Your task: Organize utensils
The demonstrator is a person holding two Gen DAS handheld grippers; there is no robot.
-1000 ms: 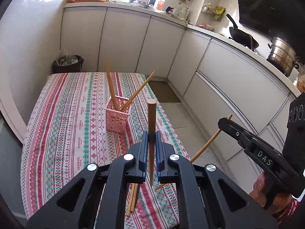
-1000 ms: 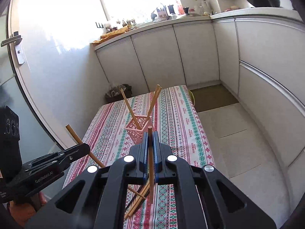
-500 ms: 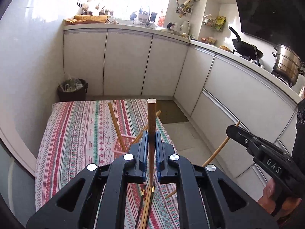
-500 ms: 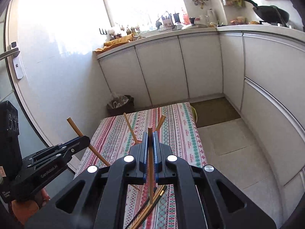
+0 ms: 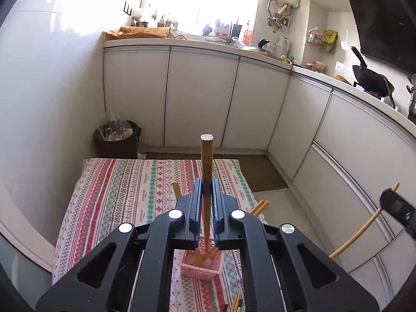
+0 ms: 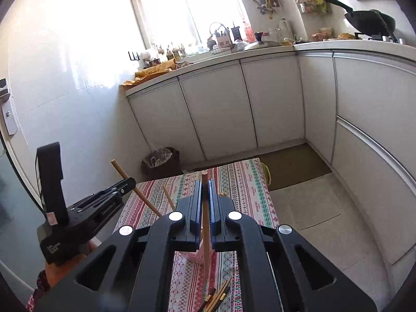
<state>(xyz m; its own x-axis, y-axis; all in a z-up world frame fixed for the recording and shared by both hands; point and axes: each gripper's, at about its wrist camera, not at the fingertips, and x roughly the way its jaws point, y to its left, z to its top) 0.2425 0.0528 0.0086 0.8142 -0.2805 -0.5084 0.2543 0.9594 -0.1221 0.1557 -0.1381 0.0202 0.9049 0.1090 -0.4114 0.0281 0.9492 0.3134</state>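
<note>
My left gripper is shut on a brown chopstick that stands upright between its jaws. Below it, between the gripper's arms, the pink basket sits on the striped tablecloth with several chopsticks leaning in it. My right gripper is shut on a paler chopstick, also upright, above the same basket. The right gripper shows at the right edge of the left wrist view. The left gripper shows at the left of the right wrist view. Loose chopsticks lie on the cloth nearer me.
A dark bin lined with a bag stands beyond the table's far left corner. White cabinets run along the back and right, with a wok on the counter. A brown mat lies on the floor right of the table.
Both grippers rose and moved forward over the table, each still holding its chopstick. The pink basket went from ahead of the jaws to underneath them.
</note>
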